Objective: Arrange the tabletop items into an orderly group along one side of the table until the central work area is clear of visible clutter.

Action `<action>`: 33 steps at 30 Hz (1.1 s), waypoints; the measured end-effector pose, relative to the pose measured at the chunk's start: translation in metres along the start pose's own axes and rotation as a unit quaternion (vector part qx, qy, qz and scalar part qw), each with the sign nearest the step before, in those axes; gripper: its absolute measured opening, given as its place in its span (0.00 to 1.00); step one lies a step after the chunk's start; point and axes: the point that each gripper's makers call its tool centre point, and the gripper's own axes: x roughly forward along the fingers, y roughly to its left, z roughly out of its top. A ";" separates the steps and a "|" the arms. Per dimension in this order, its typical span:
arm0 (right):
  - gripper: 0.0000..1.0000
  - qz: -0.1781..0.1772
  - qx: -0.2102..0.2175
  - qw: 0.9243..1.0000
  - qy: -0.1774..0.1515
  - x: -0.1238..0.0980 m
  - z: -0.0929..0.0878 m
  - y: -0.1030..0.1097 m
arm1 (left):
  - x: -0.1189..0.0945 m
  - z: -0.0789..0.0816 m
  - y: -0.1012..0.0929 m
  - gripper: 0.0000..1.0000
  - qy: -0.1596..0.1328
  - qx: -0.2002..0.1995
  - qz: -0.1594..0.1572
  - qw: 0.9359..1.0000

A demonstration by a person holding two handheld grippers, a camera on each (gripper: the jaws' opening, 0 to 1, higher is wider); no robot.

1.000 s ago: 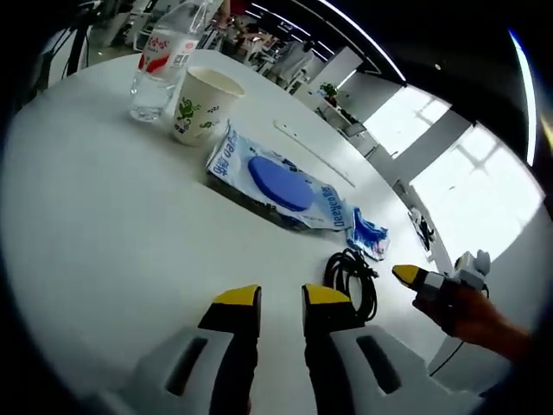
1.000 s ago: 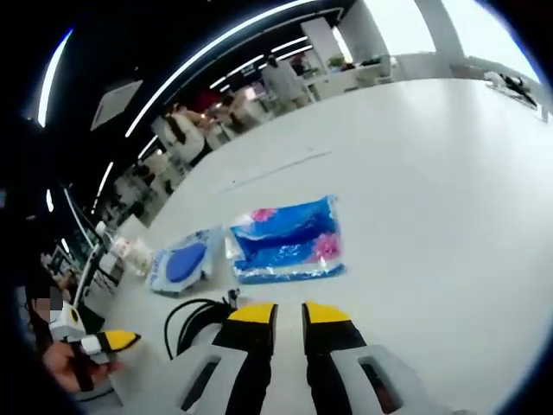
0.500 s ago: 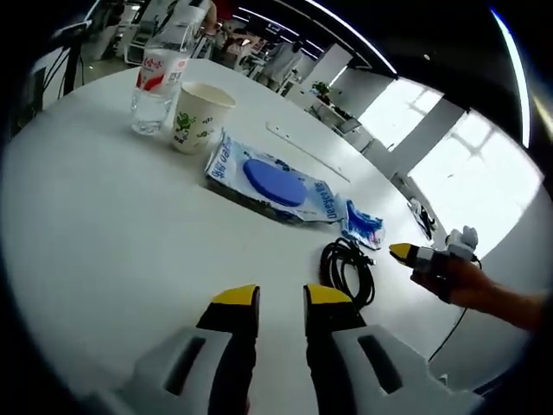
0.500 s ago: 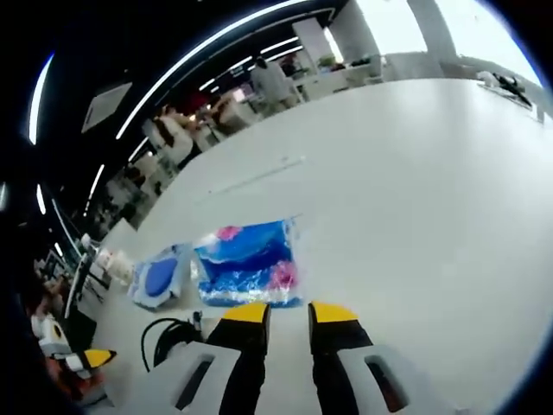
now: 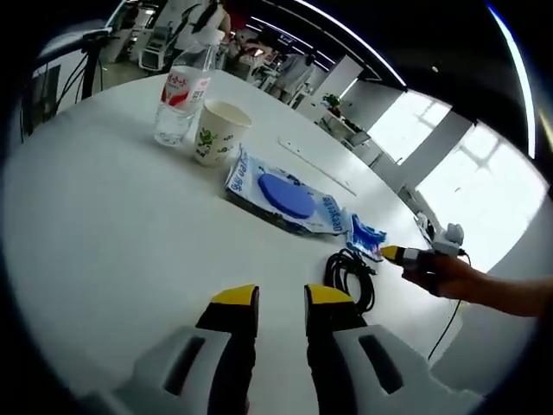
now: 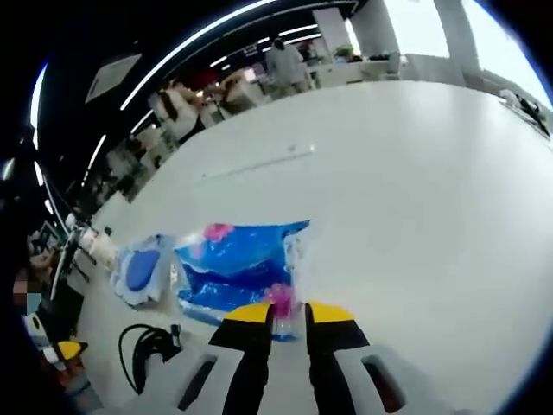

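**Right tongs at the blue pack, left ones just hanging over the bench**

The left gripper view gets you the far end of the white bench (image 5: 104, 233): a clear bottle (image 5: 181, 102) with a red label, and a paper cup (image 5: 214, 132) with green print just beside it. The right gripper view misses those but shows the blue pack (image 6: 238, 268) way better: crinkly plastic, blue with pink blotches, lying flat. From the left gripper view it's just a blue sliver (image 5: 366, 238) past the pouch.

Both views catch the white pouch (image 5: 285, 192) with its blue disc, next to the pack, and the coiled black cable (image 5: 352, 278) nearer the edge.

Left tongs (image 5: 281, 298) hover over bare bench, yellow tips slightly apart, nothing between them. Right tongs (image 6: 281, 313) have their tips right at the pack's near edge with a thin gap; can't tell if they're actually pinching it. They also show in the left gripper view (image 5: 393, 253), held in a hand (image 5: 449, 277).
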 end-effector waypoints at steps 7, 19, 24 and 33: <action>0.03 0.011 -0.029 1.000 0.004 0.001 0.000 0.006 | 0.000 0.004 0.000 0.18 -0.007 0.001 0.003 1.000; 0.01 0.018 -0.028 0.999 0.006 -0.002 -0.003 0.006 | 0.005 -0.004 -0.007 0.19 0.007 0.007 -0.008 1.000; 0.00 0.008 -0.002 1.000 0.001 -0.003 -0.005 0.004 | 0.005 -0.005 -0.008 0.19 0.009 0.006 -0.010 1.000; 0.00 -0.005 0.039 0.999 -0.011 -0.005 -0.008 -0.003 | 0.005 -0.007 -0.012 0.19 0.011 0.007 -0.017 1.000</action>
